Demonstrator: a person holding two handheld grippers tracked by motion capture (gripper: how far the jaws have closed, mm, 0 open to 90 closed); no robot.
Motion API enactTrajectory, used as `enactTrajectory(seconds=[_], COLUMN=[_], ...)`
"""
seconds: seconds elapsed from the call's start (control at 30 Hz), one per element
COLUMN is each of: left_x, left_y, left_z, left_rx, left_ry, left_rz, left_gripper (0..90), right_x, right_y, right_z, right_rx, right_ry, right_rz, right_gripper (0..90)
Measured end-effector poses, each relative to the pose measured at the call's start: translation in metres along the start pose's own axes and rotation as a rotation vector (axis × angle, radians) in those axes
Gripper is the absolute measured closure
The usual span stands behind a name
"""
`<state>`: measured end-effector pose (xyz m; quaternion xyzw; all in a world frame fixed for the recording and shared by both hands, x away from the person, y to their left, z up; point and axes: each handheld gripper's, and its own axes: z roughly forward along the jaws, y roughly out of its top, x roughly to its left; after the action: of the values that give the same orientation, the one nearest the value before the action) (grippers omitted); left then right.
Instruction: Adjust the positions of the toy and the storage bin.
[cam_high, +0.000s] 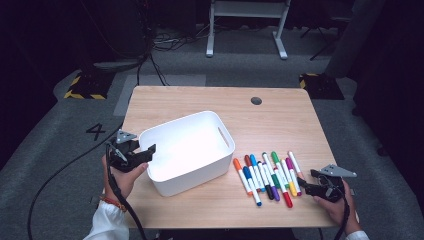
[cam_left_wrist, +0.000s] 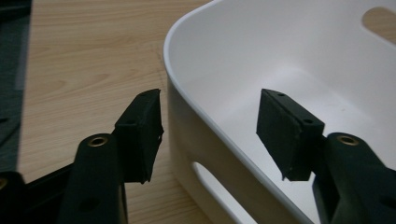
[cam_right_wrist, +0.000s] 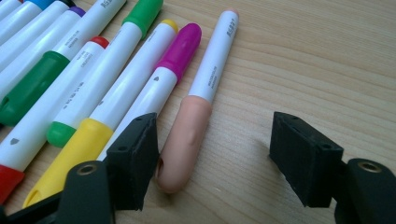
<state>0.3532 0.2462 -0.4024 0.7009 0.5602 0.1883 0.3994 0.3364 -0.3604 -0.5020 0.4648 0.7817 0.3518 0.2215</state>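
White bin and marker row mid-table; bare wood beyond both.

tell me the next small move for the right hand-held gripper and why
Probably close the right hand-held gripper on the peach marker. Its jaws stand open around that marker's cap end, not yet pressing it, and it is the outermost of the row, with bare table on one side. The left hand-held gripper already straddles the wall of the white bin.
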Motion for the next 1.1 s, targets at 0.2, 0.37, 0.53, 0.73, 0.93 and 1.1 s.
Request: enactTrajectory(seconds=[0.2,0.37,0.53,0.73,0.93,1.1], left_x=[0.000,0.000,0.000,-0.006,-0.015,-0.024], left_y=[0.004,0.010,0.011,0.014,0.013,0.010], left_z=[0.001,0.006,0.007,0.010,0.011,0.012], left_rx=[-0.002,0.011,0.005,0.015,0.011,0.005], left_ry=[0.018,0.031,0.028,0.017,-0.001,-0.004], left_rz=[0.034,0.064,0.071,0.106,0.119,0.124], left_gripper=[52.2,57.0,59.2,63.6,64.8,64.7], right_x=[0.000,0.000,-0.001,-0.001,-0.001,-0.001], right_y=[0.000,0.000,0.000,0.001,0.002,0.003], right_z=[0.000,0.000,0.000,0.001,0.003,0.004], right_rx=[-0.003,0.001,0.002,0.005,0.001,0.002], right_ry=[0.002,-0.001,-0.005,-0.009,-0.014,-0.019], right_rz=[-0.001,0.002,0.006,0.014,0.017,0.013], right_gripper=[32.9,31.5,30.8,30.0,29.5,28.9])
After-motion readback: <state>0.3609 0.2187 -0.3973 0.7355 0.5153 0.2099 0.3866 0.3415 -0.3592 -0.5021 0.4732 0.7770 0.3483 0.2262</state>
